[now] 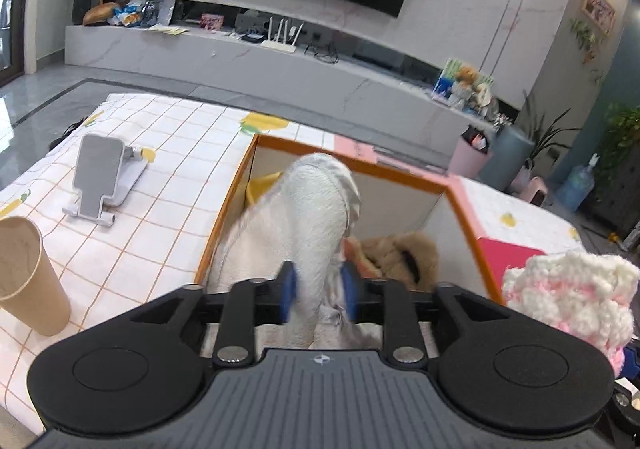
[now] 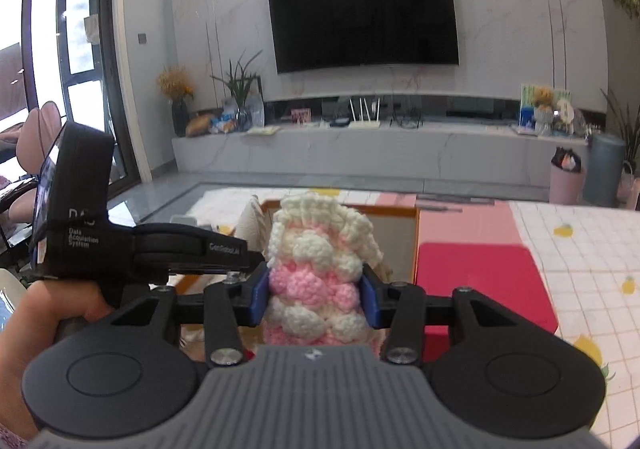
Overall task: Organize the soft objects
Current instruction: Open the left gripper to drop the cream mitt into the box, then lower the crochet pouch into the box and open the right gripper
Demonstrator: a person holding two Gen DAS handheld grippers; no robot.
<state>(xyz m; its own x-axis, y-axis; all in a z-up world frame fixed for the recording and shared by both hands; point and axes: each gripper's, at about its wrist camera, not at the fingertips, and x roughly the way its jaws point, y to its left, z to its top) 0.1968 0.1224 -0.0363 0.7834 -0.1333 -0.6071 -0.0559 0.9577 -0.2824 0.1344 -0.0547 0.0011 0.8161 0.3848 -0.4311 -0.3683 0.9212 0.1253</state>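
Left gripper (image 1: 318, 293) reaches over the near rim of an orange-edged box (image 1: 224, 217) on a checked tablecloth (image 1: 168, 153). A white fleecy cloth (image 1: 316, 217) rises from between its blue pads (image 1: 289, 291) and drapes forward toward 12 o'clock, into the box. The pads stand a little apart with the cloth between them; the left pad looks just clear of the fabric and the right one sits against crumpled folds, so a loose hold at most, and I cannot tell whether they press. Inside the box, at 2 o'clock from the fingertips, lies a tan plush toy (image 1: 400, 253); something yellow (image 1: 260, 187) shows in the far left corner at 11 o'clock, too hidden to name. On the cloth outside the box: a grey phone stand (image 1: 102, 177) at 10 o'clock and a brown paper cup (image 1: 28, 273) at 9 o'clock, upright, well apart from the box. Right gripper (image 2: 316, 295) — its pads (image 2: 258, 295) are clamped on both sides of a pink-and-white crocheted piece (image 2: 320, 253), which stands upright between them. The same piece shows at the right edge of the left wrist view, at 3 o'clock, just beside the box's near right corner. From the right wrist view the box (image 2: 400, 211) sits straight ahead at 12 o'clock, behind the crochet, and a red-pink panel (image 2: 480, 281) lies beside it at 2 o'clock. A bare hand (image 2: 48, 325) grips the left gripper's handle at 9 o'clock.
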